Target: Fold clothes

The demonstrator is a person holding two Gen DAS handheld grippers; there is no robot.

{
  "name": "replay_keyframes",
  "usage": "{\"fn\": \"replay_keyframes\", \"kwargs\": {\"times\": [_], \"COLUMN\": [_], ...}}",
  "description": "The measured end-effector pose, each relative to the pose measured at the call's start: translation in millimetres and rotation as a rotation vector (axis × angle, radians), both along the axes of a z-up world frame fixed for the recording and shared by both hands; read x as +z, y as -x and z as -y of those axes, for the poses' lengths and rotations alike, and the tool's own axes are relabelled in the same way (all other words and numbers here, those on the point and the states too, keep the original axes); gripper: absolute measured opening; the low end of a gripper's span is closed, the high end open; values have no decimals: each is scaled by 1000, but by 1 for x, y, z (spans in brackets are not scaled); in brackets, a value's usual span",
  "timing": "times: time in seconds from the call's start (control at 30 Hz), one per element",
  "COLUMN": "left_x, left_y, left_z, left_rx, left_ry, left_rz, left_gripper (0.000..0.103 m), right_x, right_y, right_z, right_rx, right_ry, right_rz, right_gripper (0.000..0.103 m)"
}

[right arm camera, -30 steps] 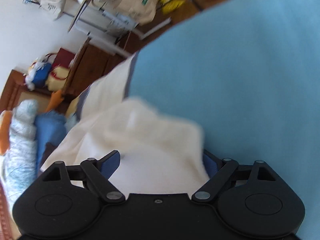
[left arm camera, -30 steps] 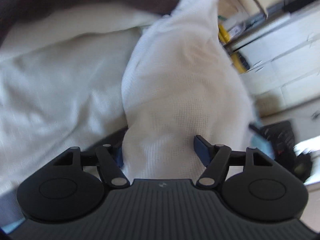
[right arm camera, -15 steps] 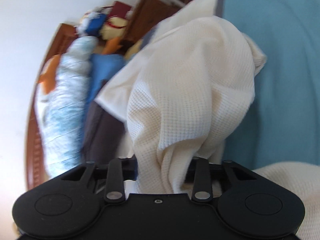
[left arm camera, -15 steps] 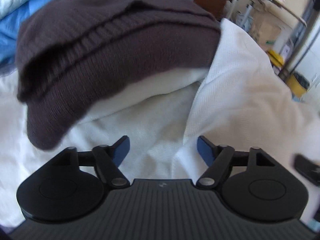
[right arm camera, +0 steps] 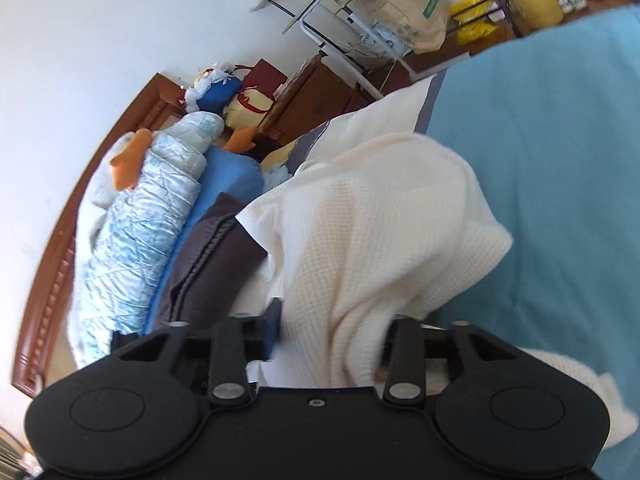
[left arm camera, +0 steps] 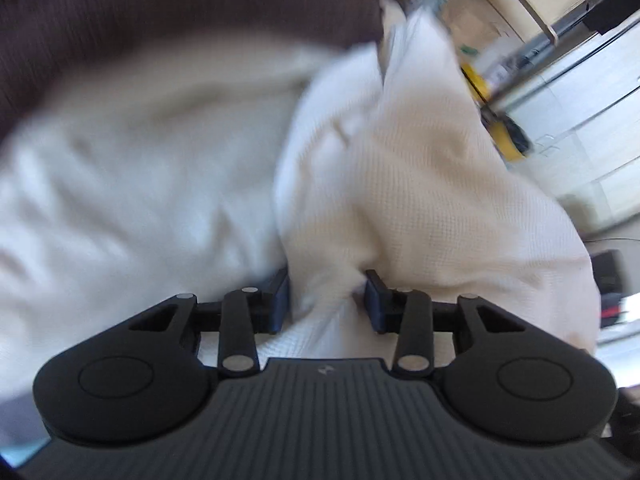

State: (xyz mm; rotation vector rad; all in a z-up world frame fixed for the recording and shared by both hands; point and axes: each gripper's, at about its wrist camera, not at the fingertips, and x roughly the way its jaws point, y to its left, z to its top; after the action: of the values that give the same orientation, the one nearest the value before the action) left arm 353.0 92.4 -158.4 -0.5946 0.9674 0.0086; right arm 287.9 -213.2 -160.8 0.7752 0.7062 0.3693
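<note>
A cream waffle-knit garment fills the blurred left wrist view. A fold of it runs down between the pads of my left gripper, whose jaws are closing and pinch it. In the right wrist view another part of the same garment stands bunched above the blue bed sheet. It feeds into my right gripper, whose jaws are opening with the cloth filling the gap between them. The right pad is hidden behind the cloth.
A dark brown knit lies beyond the cream cloth and shows beside it as a dark brown knit. A light blue quilt and a wooden headboard are at the left. A rack with a paper bag stands past the bed, and white drawers stand at the right.
My left gripper went from open over the cloth to pinching a fold. My right gripper took hold of the cream garment and carried it up and sideways off the sheet.
</note>
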Motion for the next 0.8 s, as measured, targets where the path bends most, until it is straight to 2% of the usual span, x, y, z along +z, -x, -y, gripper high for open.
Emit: {"fn": "replay_keyframes", "kwargs": {"times": [0.03,0.1,0.17,0.2,0.23,0.27,0.3,0.33,0.37,0.4,0.43,0.47,0.57,0.67,0.7,0.8], "left_x": [5,-2,-19,-23,-23,-28,-35,-41,-43,-40,-37,-35,-27,-9,0,20], "left_y": [0,-1,-5,-8,-10,-13,-16,-19,-20,-20,-21,-22,-24,-19,-15,-4], "left_z": [-1,-10,-26,-28,-28,-25,-21,-15,-8,-1,3,4,6,18,25,58], "left_rx": [20,57,69,59,42,-6,-63,-106,-125,-140,-150,-152,-199,-284,-319,-449], "left_ry": [-12,16,96,146,193,286,393,474,470,414,387,403,540,610,612,550], "left_rz": [21,6,-48,-48,-39,-42,-47,-56,-63,-57,-44,-33,25,64,81,97], "left_gripper": [46,75,84,89,89,88,80,76,64,57,56,53,45,43,43,42], "right_x": [0,1,-4,-9,-16,-23,-30,-37,-37,-35,-33,-30,-15,10,20,45], "right_y": [-3,-9,-15,-20,-25,-30,-35,-38,-36,-32,-28,-23,2,29,40,74], "right_z": [-1,-4,-6,-9,-12,-15,-19,-22,-23,-25,-26,-24,-7,11,15,26], "right_rx": [5,15,19,19,12,2,-8,-26,-28,-24,-21,-19,-35,-61,-67,-75], "right_ry": [28,83,126,140,161,185,208,227,234,238,243,223,118,60,62,76], "right_rz": [-4,-11,-36,-56,-98,-146,-194,-237,-218,-179,-140,-104,21,87,106,155], "right_gripper": [60,64,76,79,83,86,89,90,85,72,42,35,31,30,30,30]}}
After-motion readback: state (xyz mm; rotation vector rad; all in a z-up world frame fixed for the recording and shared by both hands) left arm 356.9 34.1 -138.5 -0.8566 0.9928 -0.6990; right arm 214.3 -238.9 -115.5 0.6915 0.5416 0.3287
